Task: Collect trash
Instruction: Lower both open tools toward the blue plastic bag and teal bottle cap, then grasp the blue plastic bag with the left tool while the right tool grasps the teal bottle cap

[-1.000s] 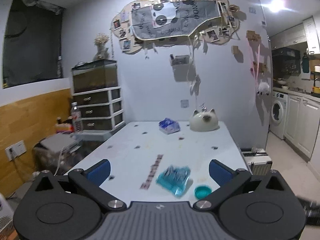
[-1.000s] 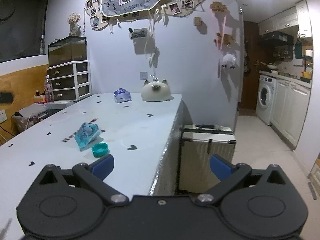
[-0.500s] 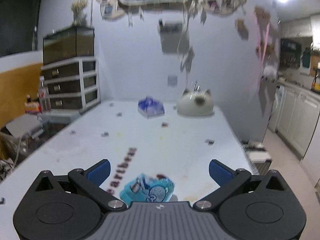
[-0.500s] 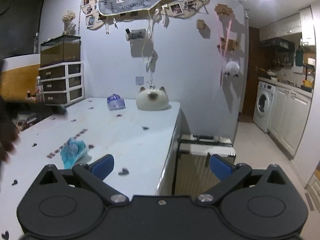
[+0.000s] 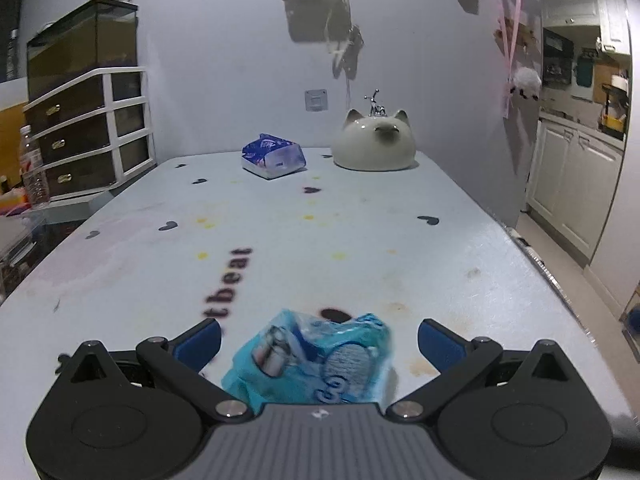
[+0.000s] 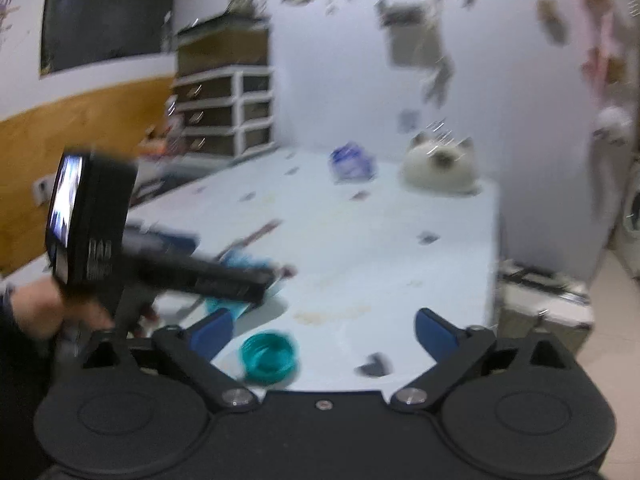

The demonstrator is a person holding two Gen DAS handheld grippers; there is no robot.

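Note:
A crumpled light-blue plastic wrapper (image 5: 312, 360) lies on the white table (image 5: 360, 240), between the blue pads of my left gripper (image 5: 320, 342). That gripper stands open, and its pads do not touch the wrapper. In the blurred right wrist view, a small teal bottle cap (image 6: 270, 356) lies on the table between the fingers of my right gripper (image 6: 324, 330), nearer the left finger. Its jaws are closing but do not press on the cap. The left gripper (image 6: 168, 268), held by a hand (image 6: 40, 308), covers most of the wrapper (image 6: 240, 260) there.
A blue tissue pack (image 5: 274, 156) and a white cat-shaped ornament (image 5: 374, 144) sit at the table's far end. A drawer unit (image 5: 88, 132) and a bottle (image 5: 34, 176) stand to the left. A pale suitcase (image 6: 540, 300) stands beyond the table's right edge.
The left gripper came forward and down until the wrapper lay between its fingers. The right gripper swung left over the table, bringing the teal cap between its fingers, which narrowed slightly.

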